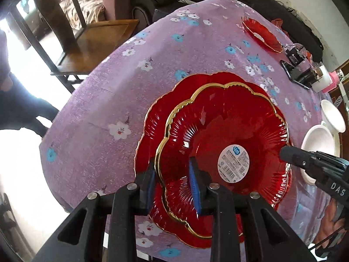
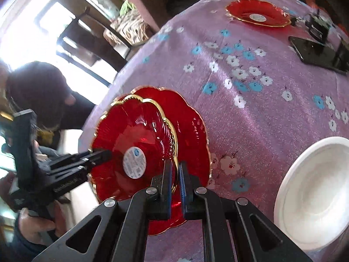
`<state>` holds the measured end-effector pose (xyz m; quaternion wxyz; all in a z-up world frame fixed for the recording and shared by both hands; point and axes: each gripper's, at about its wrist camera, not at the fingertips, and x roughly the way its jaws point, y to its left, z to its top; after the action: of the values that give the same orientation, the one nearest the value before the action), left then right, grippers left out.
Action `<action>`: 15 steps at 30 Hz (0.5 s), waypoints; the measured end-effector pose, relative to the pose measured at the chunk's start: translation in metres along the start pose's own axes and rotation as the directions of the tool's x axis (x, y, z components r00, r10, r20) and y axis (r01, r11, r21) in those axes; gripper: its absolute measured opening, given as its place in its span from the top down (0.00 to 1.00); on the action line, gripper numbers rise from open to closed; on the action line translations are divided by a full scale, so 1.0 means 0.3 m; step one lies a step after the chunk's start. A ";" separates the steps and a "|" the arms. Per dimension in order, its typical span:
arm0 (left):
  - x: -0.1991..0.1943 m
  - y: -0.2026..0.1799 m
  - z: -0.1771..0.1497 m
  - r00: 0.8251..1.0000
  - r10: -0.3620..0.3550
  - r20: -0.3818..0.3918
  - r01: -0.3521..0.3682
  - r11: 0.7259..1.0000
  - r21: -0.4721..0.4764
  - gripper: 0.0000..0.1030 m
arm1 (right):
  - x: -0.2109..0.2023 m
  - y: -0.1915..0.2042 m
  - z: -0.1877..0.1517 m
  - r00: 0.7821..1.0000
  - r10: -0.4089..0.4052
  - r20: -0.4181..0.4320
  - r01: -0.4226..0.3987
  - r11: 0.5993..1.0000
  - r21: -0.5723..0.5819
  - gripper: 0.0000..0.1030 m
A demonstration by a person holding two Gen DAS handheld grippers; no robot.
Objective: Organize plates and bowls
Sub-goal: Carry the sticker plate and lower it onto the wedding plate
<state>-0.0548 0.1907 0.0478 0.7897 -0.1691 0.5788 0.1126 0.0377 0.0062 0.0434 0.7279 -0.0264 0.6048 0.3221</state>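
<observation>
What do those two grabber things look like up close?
Both are black. The left gripper and right gripper each have two flat fingers lined with blue pads, angular arms with triangle-shaped holes, and round silver bolts. White letters are printed along the right gripper's side.

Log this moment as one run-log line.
stage: stacking | left gripper: open around top red plate rim | right gripper: shut on same rim | beneath: second red plate
</observation>
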 end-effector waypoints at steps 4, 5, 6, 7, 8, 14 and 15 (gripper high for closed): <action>0.011 -0.011 0.004 1.000 0.013 0.014 -0.013 1.000 0.025 0.75 | 0.048 -0.017 0.001 0.999 -0.013 -0.031 0.014 1.000 0.017 0.92; 0.023 -0.014 0.002 1.000 0.010 0.006 -0.010 1.000 0.029 0.74 | 0.054 -0.019 0.001 0.999 -0.022 -0.033 0.022 1.000 0.018 0.92; 0.030 -0.017 0.000 1.000 0.010 0.002 -0.010 0.999 0.036 0.73 | 0.059 -0.020 0.001 0.999 -0.030 -0.034 0.030 0.999 0.016 0.92; 0.033 -0.024 -0.001 1.000 0.012 0.008 -0.012 0.999 0.048 0.69 | 0.061 -0.022 0.002 0.999 -0.036 -0.033 0.037 0.999 0.013 0.92; 0.034 -0.034 -0.002 1.000 0.013 0.015 -0.014 0.998 0.062 0.62 | 0.062 -0.021 0.003 0.998 -0.047 -0.029 0.047 0.999 0.007 0.92; 0.035 -0.088 -0.005 1.000 0.014 0.012 -0.015 0.993 0.121 0.36 | 0.066 0.018 0.002 0.995 -0.093 -0.034 0.092 0.995 -0.031 0.90; 0.031 -0.093 -0.006 1.000 0.015 0.014 -0.017 0.992 0.128 0.34 | 0.069 0.016 0.001 0.995 -0.091 -0.035 0.090 0.996 -0.027 0.90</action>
<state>-0.0431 0.1643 0.0421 0.8017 -0.1126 0.5812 0.0825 0.0370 0.0191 0.0266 0.7303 -0.0688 0.6120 0.2956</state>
